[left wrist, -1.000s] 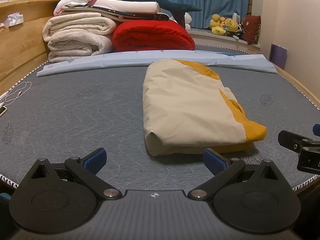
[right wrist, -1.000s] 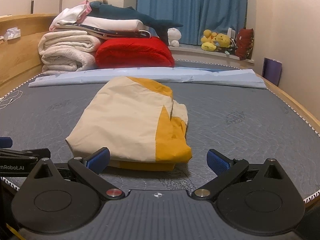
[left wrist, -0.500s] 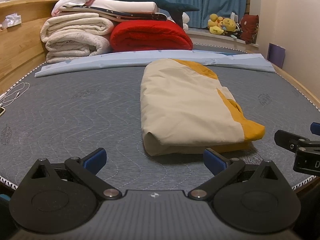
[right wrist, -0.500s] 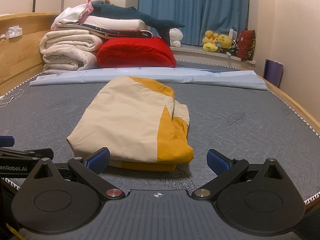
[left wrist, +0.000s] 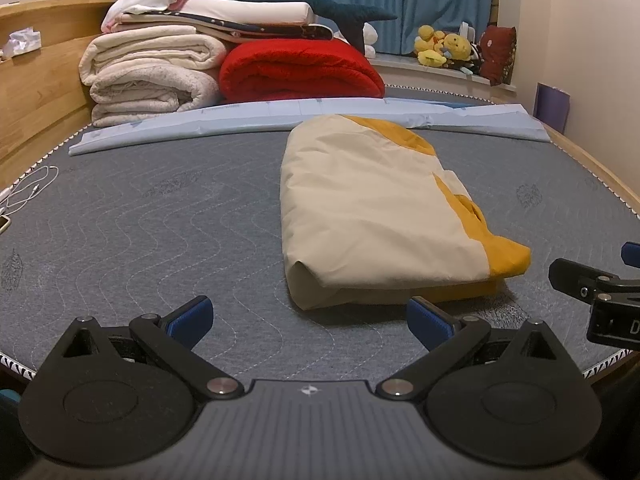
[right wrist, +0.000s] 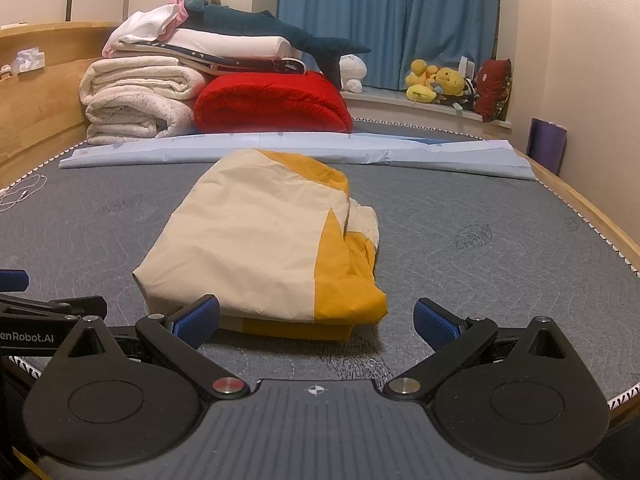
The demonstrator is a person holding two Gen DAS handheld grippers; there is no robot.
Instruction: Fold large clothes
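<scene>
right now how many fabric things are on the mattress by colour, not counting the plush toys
cream and mustard: 1, the folded garment
red: 1, the folded blanket
off-white: 2, the rolled blankets
white: 1, the folded bedding on top of the pile
white and pink: 1, the crumpled cloth
light blue: 1, the long folded sheet
total: 7

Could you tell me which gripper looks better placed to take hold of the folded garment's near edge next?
Probably the right gripper: it is open with the cream-and-yellow garment lying between its fingertips. The left gripper, also open, mostly faces bare mattress, with the garment off to its right.
</scene>
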